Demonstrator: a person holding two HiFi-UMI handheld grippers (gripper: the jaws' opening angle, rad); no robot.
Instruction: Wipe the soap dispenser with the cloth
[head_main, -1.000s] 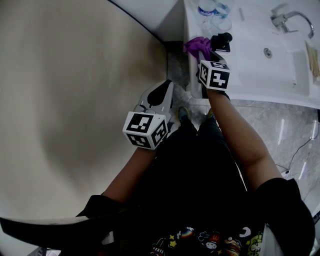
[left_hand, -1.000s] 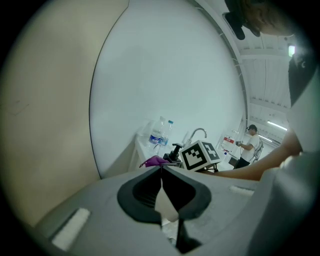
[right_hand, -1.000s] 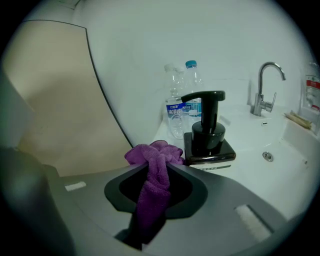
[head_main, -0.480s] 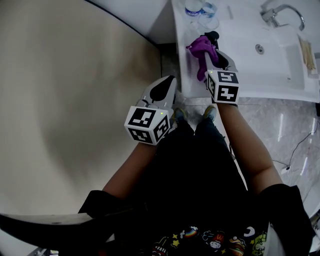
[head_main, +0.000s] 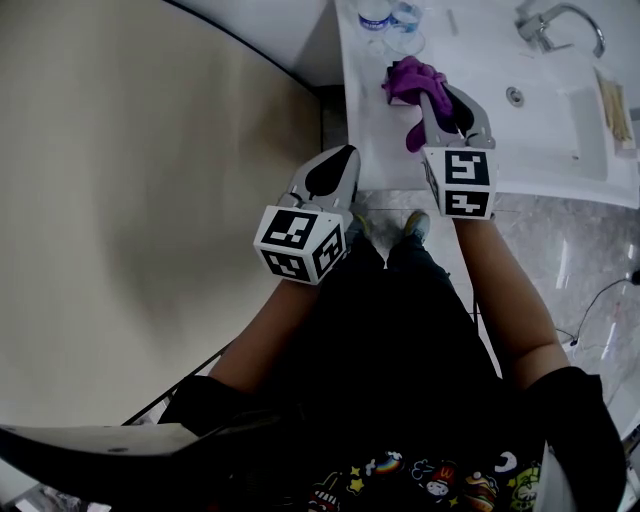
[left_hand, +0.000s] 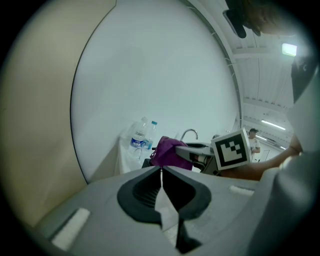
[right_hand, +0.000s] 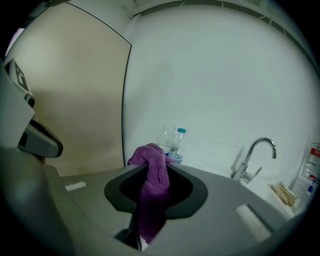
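cloth (head_main: 408, 80) over white counter (head_main: 372, 135) with basin (head_main: 565, 120), marble floor (head_main: 580, 260).

Right gripper (head_main: 447, 98) is clamping the purple cloth (head_main: 408, 76), reaching out over the counter (head_main: 530, 150) at its front edge. Left gripper (head_main: 343, 155) is hanging just short of that counter, its 2 jaws pressed together, empty, both forearms extended.

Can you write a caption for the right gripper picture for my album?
Right gripper clamps a purple cloth, with water bottles and a faucet behind.
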